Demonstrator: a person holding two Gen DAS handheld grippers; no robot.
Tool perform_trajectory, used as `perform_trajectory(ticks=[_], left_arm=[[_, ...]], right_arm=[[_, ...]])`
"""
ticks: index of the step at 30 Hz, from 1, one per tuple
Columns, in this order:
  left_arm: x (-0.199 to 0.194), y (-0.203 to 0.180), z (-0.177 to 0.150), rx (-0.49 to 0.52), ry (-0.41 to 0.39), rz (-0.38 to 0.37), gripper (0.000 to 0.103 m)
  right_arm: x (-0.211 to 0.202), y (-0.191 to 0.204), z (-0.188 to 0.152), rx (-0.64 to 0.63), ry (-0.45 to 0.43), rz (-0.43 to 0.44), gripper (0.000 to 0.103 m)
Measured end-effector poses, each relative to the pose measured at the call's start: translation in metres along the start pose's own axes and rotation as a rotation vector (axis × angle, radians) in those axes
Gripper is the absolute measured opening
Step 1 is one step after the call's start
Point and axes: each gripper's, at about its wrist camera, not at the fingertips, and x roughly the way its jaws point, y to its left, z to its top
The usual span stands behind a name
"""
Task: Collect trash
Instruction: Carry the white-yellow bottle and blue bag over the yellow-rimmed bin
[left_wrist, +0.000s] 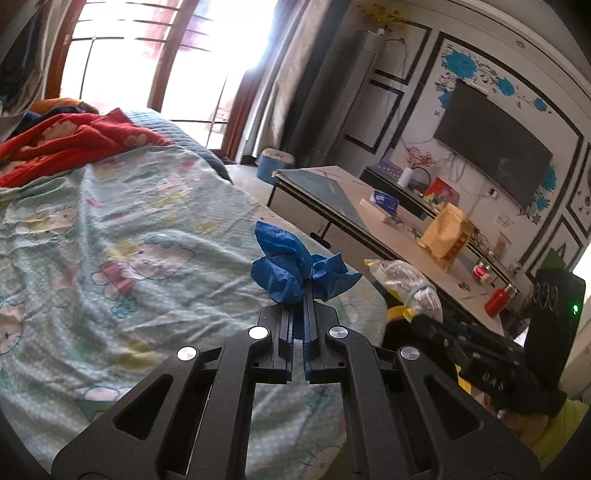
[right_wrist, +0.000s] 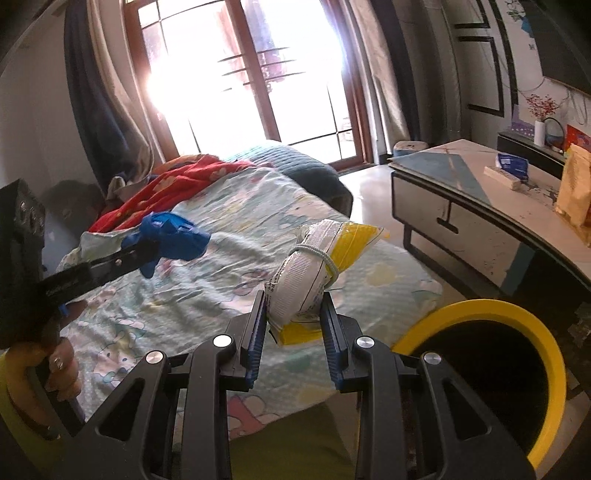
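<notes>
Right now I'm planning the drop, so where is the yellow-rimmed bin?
In the right wrist view the yellow-rimmed bin sits at lower right, on the floor beside the bed and in front of the low table.

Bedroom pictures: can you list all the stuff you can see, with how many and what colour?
crumpled glove: one, blue, pinched in the left gripper
snack bag: one, yellow and white, tied with a band, in the right gripper
bin: one, black with yellow rim, low at right
bed sheet: one, pale green with cartoons
blanket: one, red, far end of bed
low table: one, white and blue, beside the bed
television: one, black, on the wall
bottle: one, red, on the table
left gripper: shut on glove
right gripper: closed on bag
</notes>
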Motion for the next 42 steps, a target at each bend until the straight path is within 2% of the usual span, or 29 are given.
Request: perform_trajectory(ticks=[20,42], left_arm=[[0.007,-0.064,-0.020,0.128,0.033,-0.092,0.001],[0.036,-0.145,-0.059,0.309,0.131,-0.187,0.001]], right_arm=[[-0.039,-0.050,-0.007,0.054,-0.041,-0.107,0.027],[-0.072,-0.114,-0.036,0.156,-0.046,-0.236,0.027]])
